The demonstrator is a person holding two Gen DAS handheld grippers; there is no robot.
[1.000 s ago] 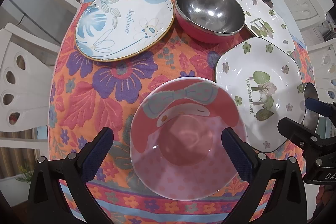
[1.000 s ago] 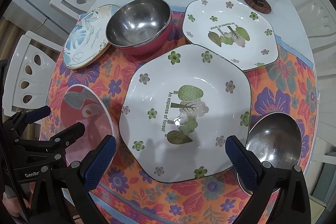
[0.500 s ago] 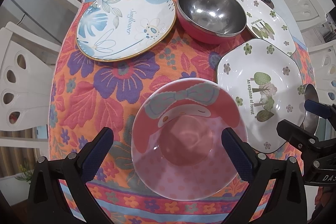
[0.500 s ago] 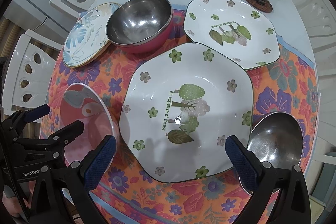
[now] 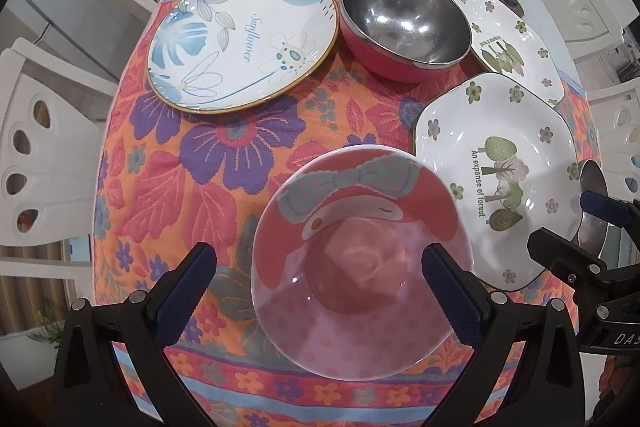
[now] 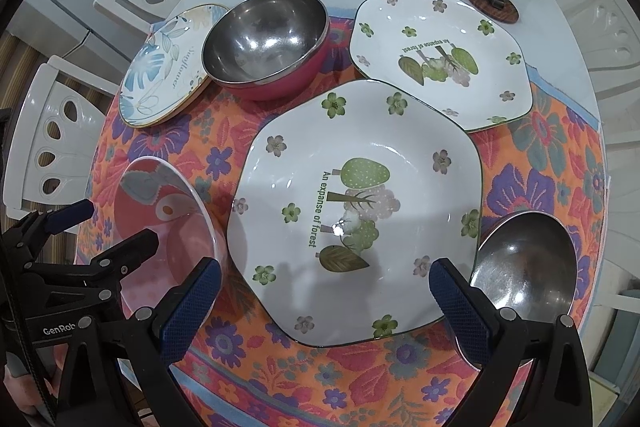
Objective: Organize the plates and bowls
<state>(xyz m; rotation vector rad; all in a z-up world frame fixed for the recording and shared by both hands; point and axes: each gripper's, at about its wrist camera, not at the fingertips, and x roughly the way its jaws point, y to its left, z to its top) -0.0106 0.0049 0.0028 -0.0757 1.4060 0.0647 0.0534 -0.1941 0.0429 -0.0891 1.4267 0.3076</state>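
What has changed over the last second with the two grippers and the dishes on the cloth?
Very little. The left gripper has crept slightly forward over the pink bowl; the right gripper has edged slightly forward over the near forest plate. Both are open and hold nothing. The blue flower plate, red steel bowl, far forest plate and small steel bowl have not moved.

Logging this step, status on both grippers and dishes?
Left gripper open, jaws straddling pink bowl. Right gripper open over forest plate, holding nothing. Nothing stacked yet; no obstruction.
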